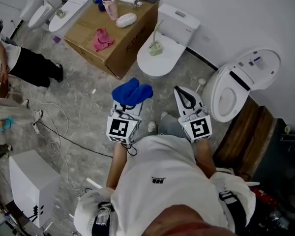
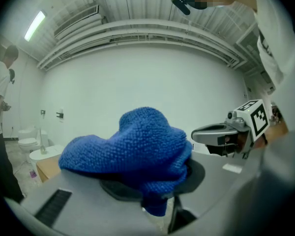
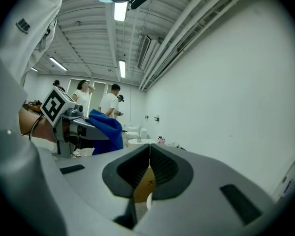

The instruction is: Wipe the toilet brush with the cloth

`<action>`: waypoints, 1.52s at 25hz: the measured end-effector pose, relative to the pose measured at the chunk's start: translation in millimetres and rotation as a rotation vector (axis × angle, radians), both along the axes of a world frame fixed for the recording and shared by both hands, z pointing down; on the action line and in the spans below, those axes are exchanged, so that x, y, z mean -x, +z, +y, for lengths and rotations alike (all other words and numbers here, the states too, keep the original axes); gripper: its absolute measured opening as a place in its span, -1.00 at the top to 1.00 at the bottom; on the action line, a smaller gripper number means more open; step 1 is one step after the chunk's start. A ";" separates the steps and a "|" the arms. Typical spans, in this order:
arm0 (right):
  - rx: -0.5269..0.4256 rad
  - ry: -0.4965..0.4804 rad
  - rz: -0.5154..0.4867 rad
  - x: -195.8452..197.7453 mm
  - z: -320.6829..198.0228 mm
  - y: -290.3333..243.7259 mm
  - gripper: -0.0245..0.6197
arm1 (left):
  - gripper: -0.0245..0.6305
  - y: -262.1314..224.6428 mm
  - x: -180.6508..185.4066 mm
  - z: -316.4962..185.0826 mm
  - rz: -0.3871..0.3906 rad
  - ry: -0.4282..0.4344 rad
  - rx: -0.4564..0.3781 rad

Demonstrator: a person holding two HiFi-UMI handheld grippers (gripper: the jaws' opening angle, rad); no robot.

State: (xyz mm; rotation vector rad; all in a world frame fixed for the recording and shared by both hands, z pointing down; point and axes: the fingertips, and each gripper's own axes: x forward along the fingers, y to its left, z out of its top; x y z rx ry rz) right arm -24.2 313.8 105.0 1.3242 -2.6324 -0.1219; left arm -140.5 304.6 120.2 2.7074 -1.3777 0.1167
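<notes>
The toilet brush (image 1: 156,44) stands in its pale green holder on the closed lid of a white toilet (image 1: 173,29), ahead of both grippers and apart from them. A blue cloth (image 1: 132,93) bulges out of my left gripper (image 1: 129,103), whose jaws are shut on it. In the left gripper view the blue cloth (image 2: 132,151) covers the jaw tips. My right gripper (image 1: 179,89) is beside it, shut with nothing between its fingers; its pads (image 3: 160,168) meet in the right gripper view. Both grippers point roughly level toward the toilet.
A second toilet (image 1: 234,85) with its lid raised stands at the right by a wooden step (image 1: 248,132). A cardboard box (image 1: 91,31) at the back left carries a pink cloth (image 1: 102,39) and bottles. More toilets (image 1: 64,14), people (image 1: 24,65), floor cables (image 1: 59,136) and a white box (image 1: 27,183) are at the left.
</notes>
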 end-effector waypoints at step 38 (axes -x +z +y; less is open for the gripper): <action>0.217 -0.097 0.029 -47.8 -352.9 152.9 0.93 | 0.55 139.9 -61.6 -335.5 -0.108 -0.012 0.191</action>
